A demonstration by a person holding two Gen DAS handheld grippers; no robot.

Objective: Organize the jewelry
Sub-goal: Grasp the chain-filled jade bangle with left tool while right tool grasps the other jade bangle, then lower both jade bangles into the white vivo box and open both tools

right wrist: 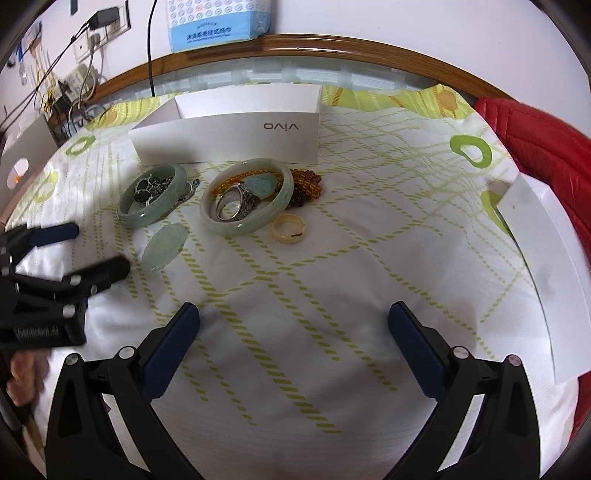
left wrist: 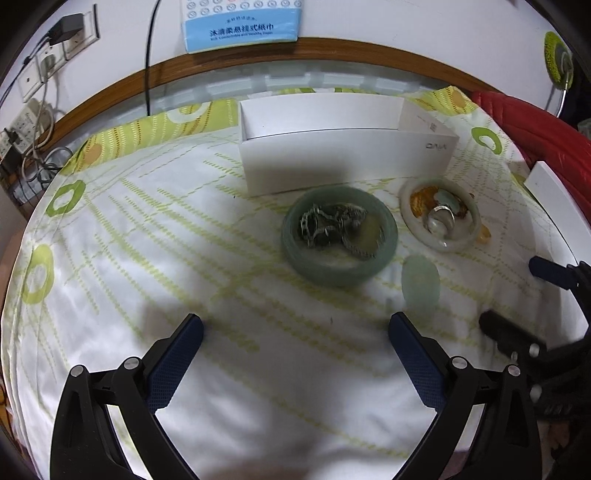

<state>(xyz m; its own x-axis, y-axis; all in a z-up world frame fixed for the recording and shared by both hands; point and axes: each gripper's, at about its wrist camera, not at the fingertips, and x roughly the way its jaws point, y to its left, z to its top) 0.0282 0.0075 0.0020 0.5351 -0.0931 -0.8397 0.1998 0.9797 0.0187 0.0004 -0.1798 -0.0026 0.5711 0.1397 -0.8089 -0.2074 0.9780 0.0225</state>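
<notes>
A green jade bangle [left wrist: 338, 271] [right wrist: 146, 218] lies on the cloth with a silver chain [left wrist: 332, 221] [right wrist: 155, 186] piled inside. A paler bangle [left wrist: 441, 243] [right wrist: 240, 227] holds a silver ring [right wrist: 236, 205], a jade pendant [right wrist: 260, 184] and amber beads [right wrist: 306, 184]. A flat jade disc [left wrist: 421, 286] [right wrist: 164, 247] and a cream ring [right wrist: 288, 229] lie loose. An open white box [left wrist: 343, 162] [right wrist: 229, 140] stands behind. My left gripper [left wrist: 295, 328] [right wrist: 92, 249] is open and empty, near the disc. My right gripper [right wrist: 293, 314] [left wrist: 517, 295] is open and empty.
The table has a white and green patterned cloth [right wrist: 369, 221] and a wooden rim [left wrist: 332, 48]. A white box lid [right wrist: 550, 280] and a red jacket [right wrist: 535, 133] lie at the right. A tissue pack [left wrist: 240, 26], sockets and cables [left wrist: 37, 92] are at the back.
</notes>
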